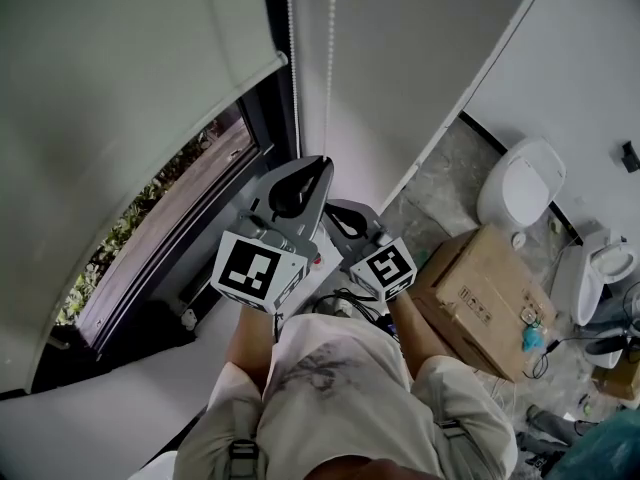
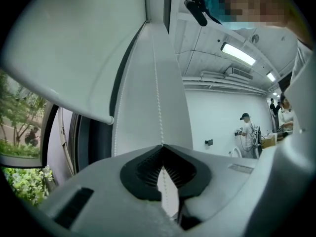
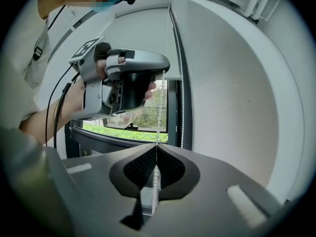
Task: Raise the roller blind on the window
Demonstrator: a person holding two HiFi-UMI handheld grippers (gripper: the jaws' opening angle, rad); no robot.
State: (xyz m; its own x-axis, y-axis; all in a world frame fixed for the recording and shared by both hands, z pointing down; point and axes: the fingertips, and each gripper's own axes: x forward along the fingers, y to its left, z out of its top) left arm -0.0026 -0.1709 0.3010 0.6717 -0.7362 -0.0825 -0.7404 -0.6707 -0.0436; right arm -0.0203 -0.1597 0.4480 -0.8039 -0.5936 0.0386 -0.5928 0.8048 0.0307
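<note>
Bead chain (image 2: 159, 107) vertical; left gripper (image 2: 162, 146) (upper), right gripper (image 3: 156, 145) clamped on it.

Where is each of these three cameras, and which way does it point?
Head view: on the person's head, facing steeply down at roller blind, left gripper, right gripper; forearms show.
Left gripper view: on that gripper, facing up the bead chain its shut jaws grip; only jaws show.
Right gripper view: likewise up the chain; left gripper and forearm show above.
Shared: both gripper views show the chain.
</note>
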